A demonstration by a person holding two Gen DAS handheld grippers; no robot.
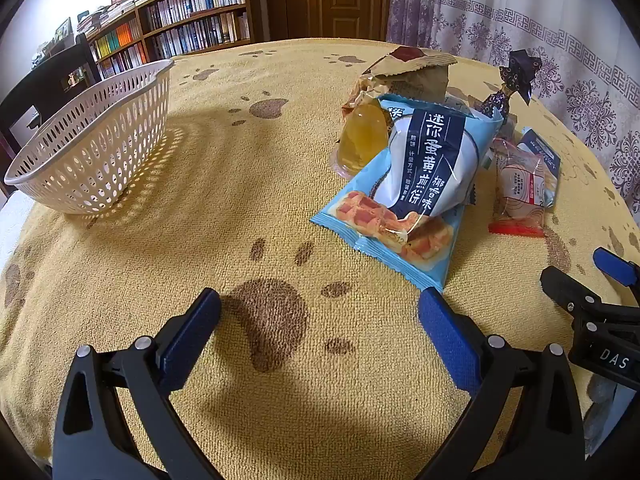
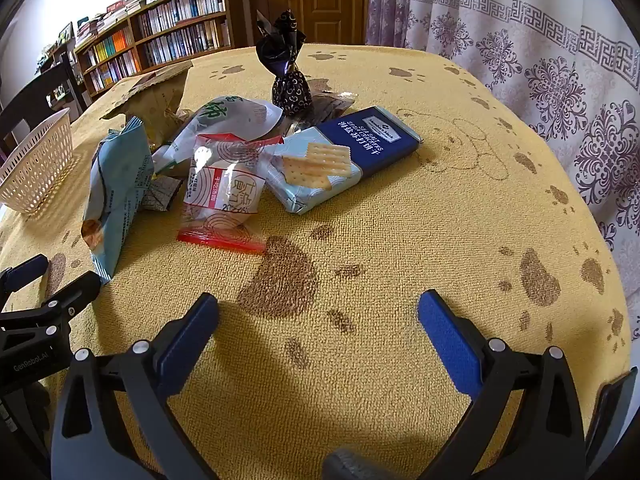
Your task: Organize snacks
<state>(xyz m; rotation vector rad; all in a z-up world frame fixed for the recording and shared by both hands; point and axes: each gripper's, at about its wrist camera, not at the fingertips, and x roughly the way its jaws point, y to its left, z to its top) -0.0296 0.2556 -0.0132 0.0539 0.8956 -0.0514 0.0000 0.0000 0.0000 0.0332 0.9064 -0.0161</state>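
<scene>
Broadly, one table (image 1: 140,272) under a yellow paw-print cloth carries everything. One white perforated basket (image 1: 96,148) stands on its left part, with nothing visible inside, well apart from the snacks, which lie in a single loose pile toward the middle and right.

Counted by size in that pile: one light-blue egg-roll bag (image 1: 404,192) at the near left, leaning on the heap; one blue soda cracker pack (image 2: 344,156) lying flat on the right; one tan paper packet (image 1: 404,68) at the back; one white-and-green pouch (image 2: 224,120) in the middle; one clear red-edged packet (image 2: 224,196) in front; one yellow jelly cup (image 1: 360,136) behind the blue bag; one dark twisted-foil candy (image 2: 290,80) standing upright at the rear. A smaller wrapper or two sit half buried; I cannot count them.

Two claws hover over bare cloth in front of the pile: the left claw (image 1: 320,320) is spread wide and holds nothing, and the right claw (image 2: 318,320) is likewise spread and holds nothing.
</scene>
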